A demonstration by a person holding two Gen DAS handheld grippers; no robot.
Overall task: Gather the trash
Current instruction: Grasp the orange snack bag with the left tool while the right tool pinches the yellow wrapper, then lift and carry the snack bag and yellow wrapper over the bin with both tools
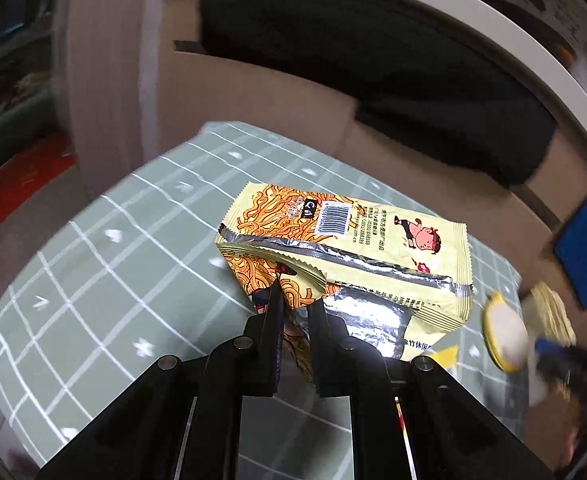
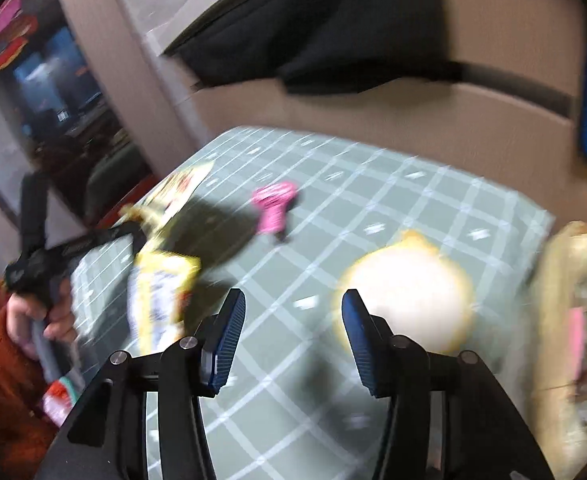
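Gripping the yellow noodle wrapper in the closed left gripper, lifted over the checked desk. Holding the right gripper open, empty, near the round yellow-rimmed lid. Probably mid-collection; next, closing on that lid.

Snack wrapper above tablecloth, near edge pinched in left gripper. Round lid on cloth at right; small toy farther back, centre.
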